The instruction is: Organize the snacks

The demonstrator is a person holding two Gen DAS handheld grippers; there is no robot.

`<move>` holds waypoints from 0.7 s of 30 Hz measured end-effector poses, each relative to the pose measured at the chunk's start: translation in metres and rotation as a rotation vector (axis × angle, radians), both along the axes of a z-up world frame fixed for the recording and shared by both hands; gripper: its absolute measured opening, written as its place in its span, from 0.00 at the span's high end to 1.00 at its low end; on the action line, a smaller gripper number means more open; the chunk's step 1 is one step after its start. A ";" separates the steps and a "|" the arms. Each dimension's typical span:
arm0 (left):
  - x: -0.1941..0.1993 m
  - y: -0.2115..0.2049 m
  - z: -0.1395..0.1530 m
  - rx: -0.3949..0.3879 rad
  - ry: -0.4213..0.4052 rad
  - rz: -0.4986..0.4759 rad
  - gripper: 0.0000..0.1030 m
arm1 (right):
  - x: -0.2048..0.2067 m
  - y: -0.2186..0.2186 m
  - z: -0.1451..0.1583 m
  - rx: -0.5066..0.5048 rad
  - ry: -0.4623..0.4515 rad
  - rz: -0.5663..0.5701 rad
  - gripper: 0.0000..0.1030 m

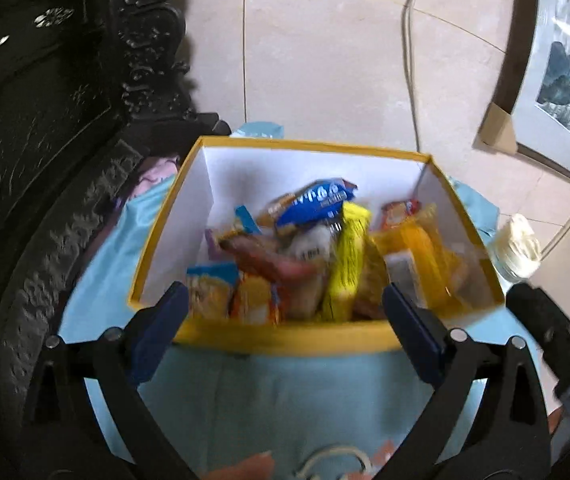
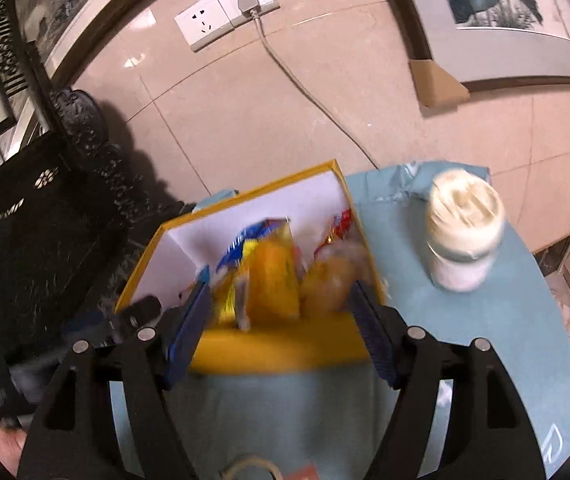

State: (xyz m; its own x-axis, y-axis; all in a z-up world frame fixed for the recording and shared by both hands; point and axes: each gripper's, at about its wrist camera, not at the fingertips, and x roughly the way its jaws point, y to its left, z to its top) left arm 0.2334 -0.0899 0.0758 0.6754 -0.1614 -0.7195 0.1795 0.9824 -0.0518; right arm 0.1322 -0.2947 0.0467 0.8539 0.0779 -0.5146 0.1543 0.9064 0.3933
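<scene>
A yellow box (image 1: 285,338) with white inner walls sits on a light blue cloth and holds several snack packets, among them a blue packet (image 1: 317,200) and a yellow one (image 1: 347,256). My left gripper (image 1: 285,304) hovers at the box's near wall, open wide, with nothing pinched between its blue pads. In the right wrist view the same box (image 2: 281,346) shows orange and yellow packets (image 2: 273,280). My right gripper (image 2: 281,300) stands open at the near rim, and the packets lie beyond its pads, not gripped. The right gripper's body (image 1: 557,340) appears at the left view's right edge.
A cream-lidded jar (image 2: 465,232) stands on the blue cloth (image 2: 485,320) right of the box. Dark carved wooden furniture (image 1: 45,160) rises on the left. A tiled wall with a socket and grey cable (image 2: 285,64) is behind, and framed pictures lean there.
</scene>
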 end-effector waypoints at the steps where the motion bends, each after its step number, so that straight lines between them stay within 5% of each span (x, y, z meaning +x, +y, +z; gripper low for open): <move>1: -0.009 0.002 -0.002 -0.003 0.007 -0.003 0.04 | -0.009 0.001 -0.002 0.001 -0.004 0.010 0.30; 12: -0.077 0.031 -0.030 -0.036 0.052 0.061 0.03 | -0.095 0.028 -0.028 -0.052 0.011 0.041 0.30; 21: -0.122 0.054 -0.042 0.004 0.030 0.078 0.02 | -0.124 0.050 -0.034 -0.128 0.007 0.027 0.30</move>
